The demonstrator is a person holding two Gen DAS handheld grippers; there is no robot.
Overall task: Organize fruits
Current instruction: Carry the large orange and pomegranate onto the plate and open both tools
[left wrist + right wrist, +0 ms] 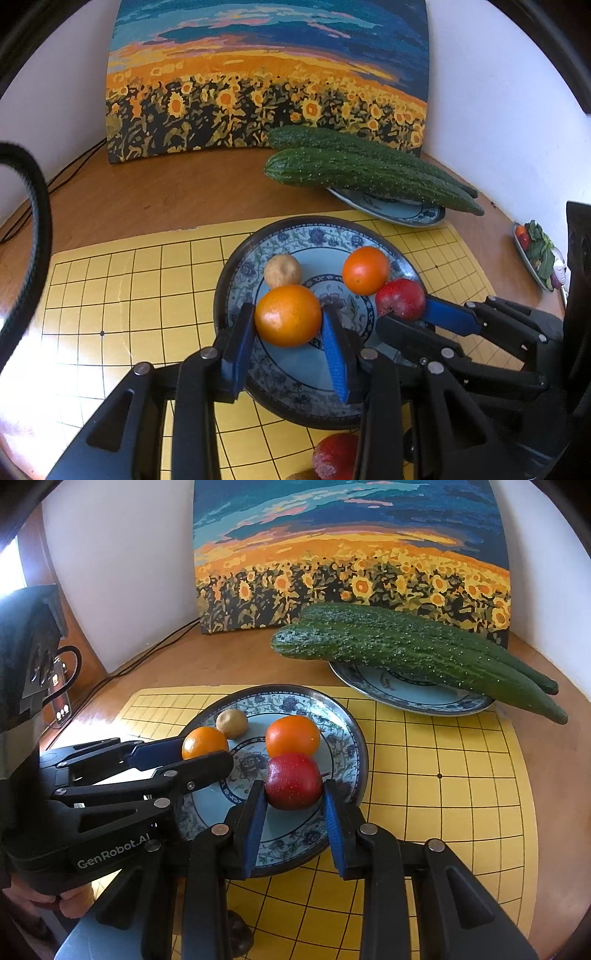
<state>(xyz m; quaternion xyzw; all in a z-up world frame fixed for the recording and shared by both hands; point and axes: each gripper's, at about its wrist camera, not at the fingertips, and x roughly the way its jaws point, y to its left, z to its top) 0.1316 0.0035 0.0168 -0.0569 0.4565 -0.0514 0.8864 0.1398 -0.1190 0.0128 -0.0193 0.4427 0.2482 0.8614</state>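
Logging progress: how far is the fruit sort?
Done: small brown fruit and one orange lie on the patterned plate. In hand: left gripper brackets another orange, right gripper brackets the red apple. Left: a red fruit off-plate.

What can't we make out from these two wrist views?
- Red fruit at the bottom edge, left wrist view: cut off by the frame and the left gripper; type unclear.
- Small side dish at far right, left wrist view: too small and partly behind the right gripper; contents unclear.
- Cucumber plate: centre hidden under the cucumbers in both views.
- Grip contact on the orange and red apple: cannot tell.
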